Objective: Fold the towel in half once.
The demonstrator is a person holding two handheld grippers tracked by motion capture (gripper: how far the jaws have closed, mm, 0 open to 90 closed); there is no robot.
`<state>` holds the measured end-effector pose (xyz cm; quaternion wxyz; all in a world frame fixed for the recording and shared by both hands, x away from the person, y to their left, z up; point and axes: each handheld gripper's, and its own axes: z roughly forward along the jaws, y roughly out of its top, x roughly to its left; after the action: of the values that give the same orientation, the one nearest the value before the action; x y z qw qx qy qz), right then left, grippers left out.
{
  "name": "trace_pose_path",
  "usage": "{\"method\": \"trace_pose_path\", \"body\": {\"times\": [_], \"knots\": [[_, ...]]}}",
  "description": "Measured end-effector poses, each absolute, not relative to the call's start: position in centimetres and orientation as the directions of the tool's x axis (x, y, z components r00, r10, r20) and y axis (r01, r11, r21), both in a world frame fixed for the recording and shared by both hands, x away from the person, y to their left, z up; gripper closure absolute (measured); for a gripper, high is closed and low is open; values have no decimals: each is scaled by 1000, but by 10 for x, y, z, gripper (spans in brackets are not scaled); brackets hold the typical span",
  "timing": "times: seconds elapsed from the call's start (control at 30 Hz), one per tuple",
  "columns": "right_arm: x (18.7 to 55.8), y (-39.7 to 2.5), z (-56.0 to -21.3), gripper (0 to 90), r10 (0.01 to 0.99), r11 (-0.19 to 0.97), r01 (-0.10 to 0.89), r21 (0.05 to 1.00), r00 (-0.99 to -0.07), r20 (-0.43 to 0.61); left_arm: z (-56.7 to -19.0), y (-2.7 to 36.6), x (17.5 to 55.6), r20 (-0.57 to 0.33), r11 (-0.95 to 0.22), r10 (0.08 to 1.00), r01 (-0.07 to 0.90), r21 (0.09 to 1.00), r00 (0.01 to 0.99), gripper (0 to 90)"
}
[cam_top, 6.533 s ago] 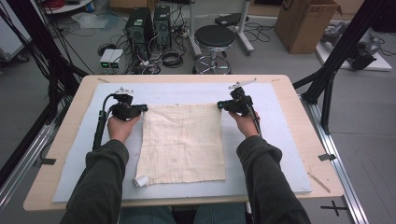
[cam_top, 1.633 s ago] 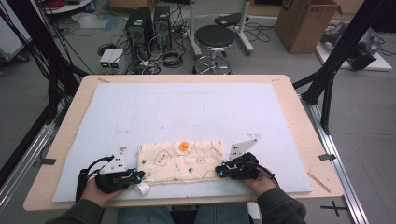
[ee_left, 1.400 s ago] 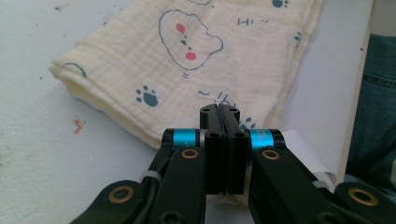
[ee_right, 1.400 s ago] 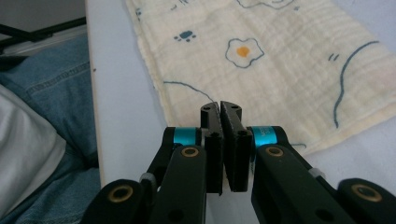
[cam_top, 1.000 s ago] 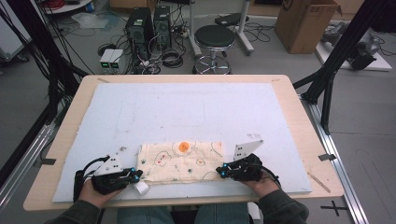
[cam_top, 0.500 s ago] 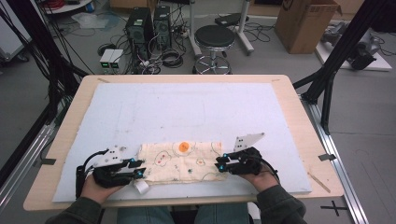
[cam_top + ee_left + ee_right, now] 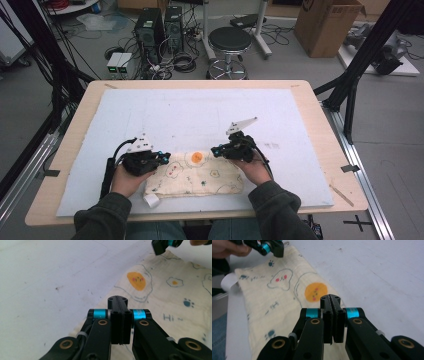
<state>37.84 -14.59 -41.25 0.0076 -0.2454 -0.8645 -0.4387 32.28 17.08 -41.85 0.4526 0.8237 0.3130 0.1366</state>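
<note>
A cream cloth printed with fried eggs and paw marks lies folded near the front edge of the white mat. A white label sticks out at its near left corner. My left gripper sits at the cloth's far left corner, jaws shut, with nothing seen between them. The right gripper is at the far edge just right of the orange egg, also shut. In both gripper views the cloth lies flat below the jaws.
The mat covers most of the wooden table; its far half is bare. Beyond the table stand a stool, computer cases and a cardboard box. A black frame leg rises at the right.
Earlier the cloth lay spread out with the grippers at its far corners. It is now folded in half, and both grippers have moved forward from its near side to its far edge.
</note>
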Motion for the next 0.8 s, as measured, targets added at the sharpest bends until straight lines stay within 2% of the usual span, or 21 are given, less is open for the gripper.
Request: {"method": "trace_pose_path", "body": {"times": [0.23,0.3,0.37,0.8], "knots": [[392,-128,-430,894,443,533,463,708,-866,232,-437,166,342,-8,-481,691,469,741,722,896],[394,-128,-434,894,455,563,467,682,-864,217,-438,169,342,-18,-470,699,478,742,715,896],[394,-131,-437,894,463,566,472,676,-860,213,-437,169,342,4,-484,703,473,736,712,896],[388,-178,-440,888,518,515,514,686,-824,229,-437,187,337,3,-477,716,486,732,698,896]]}}
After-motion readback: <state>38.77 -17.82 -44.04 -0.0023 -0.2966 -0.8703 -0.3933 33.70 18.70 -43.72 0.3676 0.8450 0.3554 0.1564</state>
